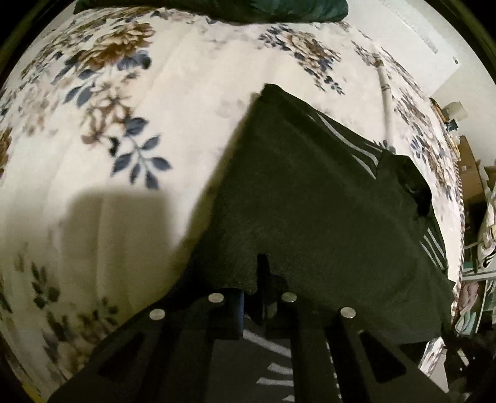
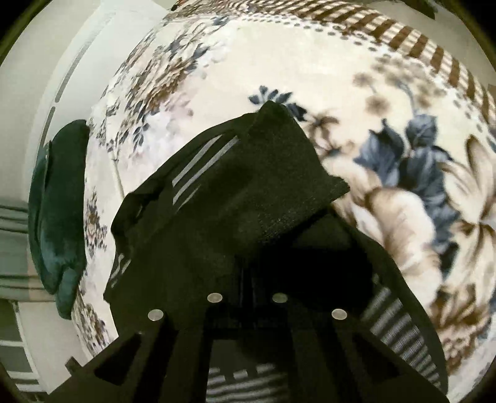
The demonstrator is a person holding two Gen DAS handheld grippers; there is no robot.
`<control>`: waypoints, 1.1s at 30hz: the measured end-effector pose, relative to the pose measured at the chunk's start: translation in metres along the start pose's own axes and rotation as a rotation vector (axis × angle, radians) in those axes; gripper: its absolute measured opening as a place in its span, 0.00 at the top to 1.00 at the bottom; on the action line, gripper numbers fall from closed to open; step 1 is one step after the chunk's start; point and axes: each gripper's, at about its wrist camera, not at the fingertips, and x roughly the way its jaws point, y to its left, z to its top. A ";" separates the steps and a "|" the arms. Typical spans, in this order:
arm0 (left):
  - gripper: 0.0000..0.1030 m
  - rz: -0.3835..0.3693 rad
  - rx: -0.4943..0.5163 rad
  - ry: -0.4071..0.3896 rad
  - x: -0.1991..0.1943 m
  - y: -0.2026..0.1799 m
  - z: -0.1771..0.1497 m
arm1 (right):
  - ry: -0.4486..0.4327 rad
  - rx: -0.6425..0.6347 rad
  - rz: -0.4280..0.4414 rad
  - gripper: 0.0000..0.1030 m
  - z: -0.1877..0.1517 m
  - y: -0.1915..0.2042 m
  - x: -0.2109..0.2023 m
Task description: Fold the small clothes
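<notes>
A black garment [image 1: 310, 192] with pale grey stripes [image 1: 356, 148] lies partly folded on a floral blanket [image 1: 124, 108]. My left gripper [image 1: 262, 288] points steeply down at its near edge, fingers close together and shut on the cloth, which drapes over the fingertips. In the right wrist view the same black garment [image 2: 248, 192] shows its stripes [image 2: 198, 167] and a raised corner [image 2: 276, 117]. My right gripper [image 2: 248, 285] is shut with its tips buried in a fold of the cloth, so the pinch itself is hidden.
A dark green cloth [image 2: 59, 217] lies at the blanket's edge, also at the top of the left wrist view [image 1: 217, 9]. A white tube [image 1: 386, 93] rests on the blanket beyond the garment. Boxes and clutter [image 1: 471, 186] stand past the bed's right side.
</notes>
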 end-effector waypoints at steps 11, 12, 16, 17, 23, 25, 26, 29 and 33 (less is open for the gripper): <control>0.78 0.124 0.168 -0.035 -0.009 -0.004 -0.002 | 0.151 -0.035 -0.079 0.72 -0.033 -0.035 0.007; 0.76 0.134 0.193 -0.053 -0.013 -0.006 -0.005 | 0.147 -0.046 -0.081 0.55 -0.035 -0.037 0.001; 0.31 0.137 0.292 -0.087 -0.023 -0.019 -0.017 | 0.113 -0.091 -0.110 0.33 -0.043 -0.049 -0.030; 0.12 0.128 0.311 -0.081 -0.024 -0.022 -0.020 | 0.109 -0.098 -0.121 0.32 -0.046 -0.054 -0.040; 0.07 0.172 0.385 -0.060 -0.032 -0.027 -0.049 | 0.105 -0.102 -0.151 0.27 -0.053 -0.074 -0.090; 0.07 0.192 0.382 -0.051 -0.038 -0.021 -0.062 | 0.106 -0.103 -0.144 0.27 -0.055 -0.079 -0.110; 0.07 0.199 0.373 -0.047 -0.044 -0.017 -0.071 | 0.106 -0.110 -0.139 0.27 -0.056 -0.080 -0.118; 0.07 0.224 0.370 -0.054 -0.061 -0.013 -0.097 | 0.110 -0.141 -0.106 0.24 -0.056 -0.086 -0.138; 0.07 0.260 0.398 -0.077 -0.086 -0.029 -0.147 | 0.185 -0.206 -0.087 0.24 -0.053 -0.106 -0.141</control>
